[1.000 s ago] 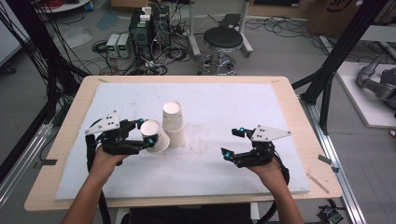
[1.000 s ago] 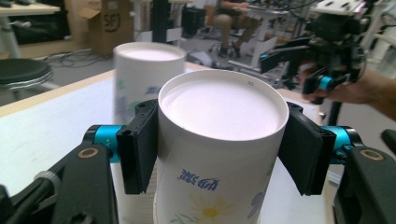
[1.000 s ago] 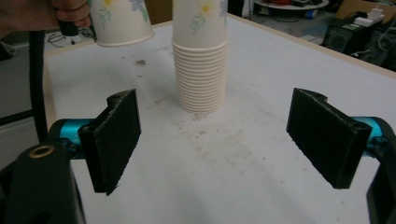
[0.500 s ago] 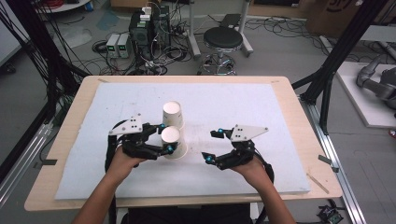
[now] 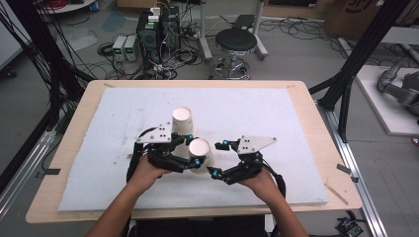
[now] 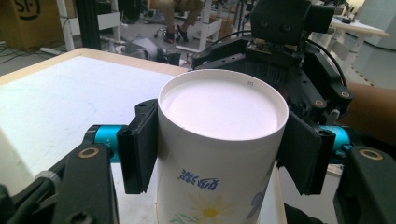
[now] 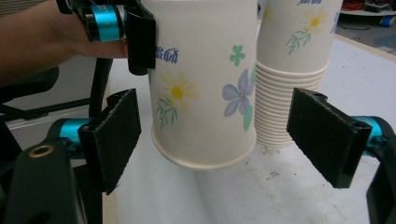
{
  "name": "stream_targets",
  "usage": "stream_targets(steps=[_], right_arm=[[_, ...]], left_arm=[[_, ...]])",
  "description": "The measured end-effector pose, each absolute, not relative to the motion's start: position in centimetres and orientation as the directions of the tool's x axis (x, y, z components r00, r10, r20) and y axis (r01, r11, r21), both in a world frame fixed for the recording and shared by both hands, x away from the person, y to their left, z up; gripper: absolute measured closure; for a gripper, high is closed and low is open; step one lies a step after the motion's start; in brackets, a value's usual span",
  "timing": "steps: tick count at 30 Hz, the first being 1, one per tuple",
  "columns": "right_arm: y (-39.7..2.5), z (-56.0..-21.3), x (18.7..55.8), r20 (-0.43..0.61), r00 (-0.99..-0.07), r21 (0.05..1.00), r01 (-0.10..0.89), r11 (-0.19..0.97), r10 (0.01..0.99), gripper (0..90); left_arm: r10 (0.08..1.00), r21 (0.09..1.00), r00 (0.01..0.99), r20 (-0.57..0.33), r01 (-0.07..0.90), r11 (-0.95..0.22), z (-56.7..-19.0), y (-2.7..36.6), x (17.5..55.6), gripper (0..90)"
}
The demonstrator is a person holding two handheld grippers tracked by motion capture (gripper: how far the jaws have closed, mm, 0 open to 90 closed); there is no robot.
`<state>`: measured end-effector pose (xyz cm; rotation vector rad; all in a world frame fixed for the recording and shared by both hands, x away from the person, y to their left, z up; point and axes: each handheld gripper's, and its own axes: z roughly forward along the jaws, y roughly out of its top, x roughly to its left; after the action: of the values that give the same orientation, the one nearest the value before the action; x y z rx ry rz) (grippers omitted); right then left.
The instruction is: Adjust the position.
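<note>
In the high view, the left gripper (image 5: 193,159) holds a paper cup (image 5: 199,154) upside down, just above the white mat (image 5: 276,123) near the middle of the table (image 5: 323,148). A stack of cups (image 5: 183,121) stands just beyond it, also upside down. The right gripper (image 5: 216,159) comes in from the right, its jaws either side of the held cup.

In the left gripper view, the left gripper (image 6: 219,149) has its jaws clamped on the paper cup (image 6: 217,154) just below its closed bottom end, which faces up. The wall looks thin and light; I judge it will dent under a hard squeeze, so a gentle pinch near the stiffer bottom suits it.

In the right gripper view, the right gripper (image 7: 219,135) stands with its jaws apart, flanking the paper cup (image 7: 203,88) near its rolled rim, clear of it on both sides. The stack of cups (image 7: 292,70) sits just behind on the right. The rolled rim is the other stiff part, a fair place to take hold.
</note>
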<state>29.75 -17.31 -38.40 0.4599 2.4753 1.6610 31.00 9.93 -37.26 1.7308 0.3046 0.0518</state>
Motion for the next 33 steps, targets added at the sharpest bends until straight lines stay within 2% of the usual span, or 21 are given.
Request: stream_targets(steps=[8,14,15,23,24,26,33], right_arm=[[-16.7,-39.0,29.7,0.083,-0.954,0.917,0.186,0.352,0.289,17.8],[-16.4,-39.4,29.9,0.105,-0.959,0.919,0.195,0.343,0.265,21.1],[-16.5,-39.6,30.0,0.119,-0.961,0.920,0.201,0.336,0.249,27.1],[-16.6,-39.7,30.0,0.096,-0.968,0.919,0.176,0.353,0.233,35.6],[-16.6,-39.7,30.0,0.088,-0.968,0.915,0.172,0.364,0.234,35.7],[-16.7,-39.6,30.0,0.079,-0.969,0.911,0.165,0.378,0.233,35.9],[-16.6,-39.5,30.1,0.045,-0.972,0.880,0.149,0.451,0.232,35.9]], left_arm=[[0.186,0.974,0.969,-0.161,0.187,-0.130,-37.4,9.3,31.0,35.2],[0.164,0.976,0.970,-0.178,0.195,-0.099,-37.4,9.1,31.0,35.4],[0.164,0.976,0.970,-0.178,0.195,-0.096,-37.4,9.1,31.0,35.5],[0.162,0.978,0.974,-0.156,0.175,-0.114,-37.4,9.1,30.8,34.8],[0.167,0.977,0.975,-0.146,0.169,-0.133,-37.4,9.0,30.8,25.3],[0.173,0.969,0.973,-0.151,0.180,-0.169,-37.3,8.9,30.7,16.2],[0.200,0.962,0.972,-0.123,0.167,-0.218,-37.1,9.4,30.8,15.1]])
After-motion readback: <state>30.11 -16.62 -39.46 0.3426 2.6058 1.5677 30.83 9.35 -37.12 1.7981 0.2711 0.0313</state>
